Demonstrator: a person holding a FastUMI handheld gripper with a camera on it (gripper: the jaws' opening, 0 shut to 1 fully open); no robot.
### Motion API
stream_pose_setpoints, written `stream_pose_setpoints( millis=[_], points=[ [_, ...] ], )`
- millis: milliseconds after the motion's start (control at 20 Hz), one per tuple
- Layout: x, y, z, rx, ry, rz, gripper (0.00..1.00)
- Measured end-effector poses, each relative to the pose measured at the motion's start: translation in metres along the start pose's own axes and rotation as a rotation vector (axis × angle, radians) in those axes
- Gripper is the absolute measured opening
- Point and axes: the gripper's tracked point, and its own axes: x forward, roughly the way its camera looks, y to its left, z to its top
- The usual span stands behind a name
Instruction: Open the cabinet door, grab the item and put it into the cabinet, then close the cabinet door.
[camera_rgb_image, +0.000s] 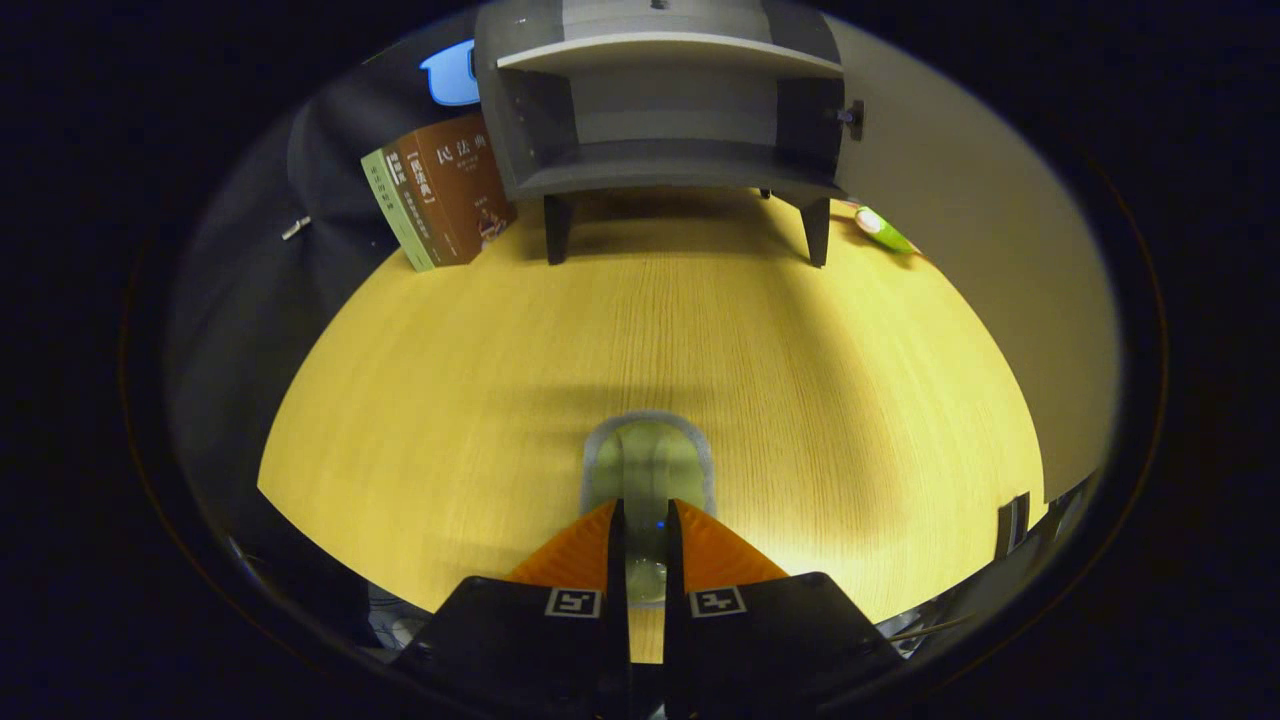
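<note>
My gripper is shut on a clear glass cup. The cup sticks out just ahead of the orange fingers, which pinch its near part between them. It is held over the near half of the wooden table. Far beyond the fingers, at the table's back edge, the grey cabinet stands on short dark legs. Its door is swung open to the right, knob showing, and the inside with one shelf looks bare.
Two books lean against the cabinet's left side. A small green and white packet lies on the table right of the cabinet, by the pale wall. Bare tabletop stretches between the cup and the cabinet.
</note>
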Motion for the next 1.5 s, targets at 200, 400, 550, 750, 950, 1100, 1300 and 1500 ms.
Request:
stream_pose_setpoints(
  millis=[200,400,550,750,950,1100,1300,1500],
  points=[
    [-0.043,0.005,0.056,0.063,-0.102,0.052,0.17],
    [-0.089,0.007,0.147,0.075,-0.258,0.085,0.17],
    [-0.136,0.009,0.224,0.033,-0.375,0.083,0.17],
    [-0.168,0.01,0.322,-0.032,-0.52,0.054,0.17],
    [-0.169,0.015,0.4,0.013,-0.582,0.051,0.17],
    [-0.155,0.013,0.443,0.066,-0.602,0.045,0.17],
    [-0.115,0.006,0.48,0.16,-0.584,0.039,0.17],
    [-0.064,-0.007,0.501,0.217,-0.546,0.012,0.17]
  ],
)
